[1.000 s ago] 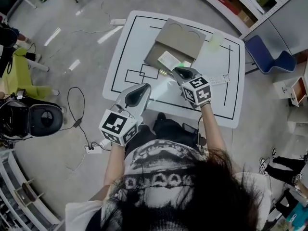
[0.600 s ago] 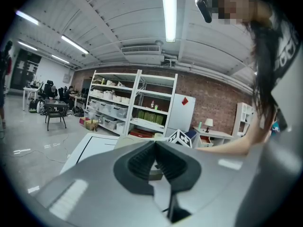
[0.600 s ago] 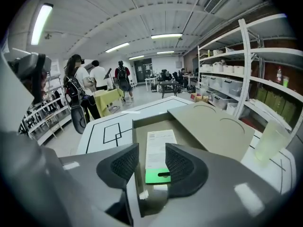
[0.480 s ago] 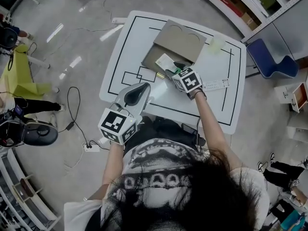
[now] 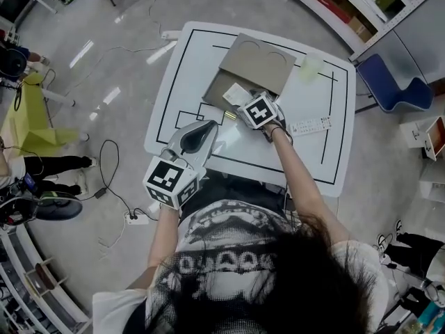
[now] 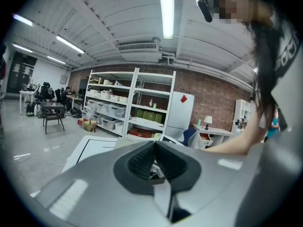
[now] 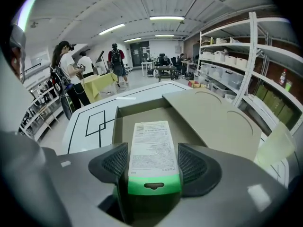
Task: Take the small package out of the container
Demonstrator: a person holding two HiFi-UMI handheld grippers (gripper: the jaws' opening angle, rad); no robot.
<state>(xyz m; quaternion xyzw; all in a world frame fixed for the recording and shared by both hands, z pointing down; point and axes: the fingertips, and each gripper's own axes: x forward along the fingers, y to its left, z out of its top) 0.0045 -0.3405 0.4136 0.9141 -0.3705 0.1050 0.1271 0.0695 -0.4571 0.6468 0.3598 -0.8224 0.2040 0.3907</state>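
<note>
The small package (image 7: 152, 155), white with print and a green end, lies in the open brown container (image 7: 124, 122) on the white table (image 5: 313, 152). My right gripper (image 7: 154, 167) reaches into the container (image 5: 217, 89) with its jaws opening. The package (image 5: 236, 94) sits between the two dark pads, which stand close along its sides without clearly pressing it. The container's lid (image 5: 257, 54) is folded back behind it. My left gripper (image 5: 197, 136) hangs over the table's near edge, away from the container. Its jaws (image 6: 155, 167) are shut with nothing in them.
A white remote-like strip (image 5: 310, 124) lies right of my right arm. A pale translucent cup (image 5: 311, 65) stands at the table's far right. A blue chair (image 5: 389, 89) and shelves are beyond the table. People (image 7: 71, 79) stand far off on the left.
My right gripper has moved forward from the table's middle into the container, and its jaws have gone from shut to wide around the package. The left gripper has stayed put.
</note>
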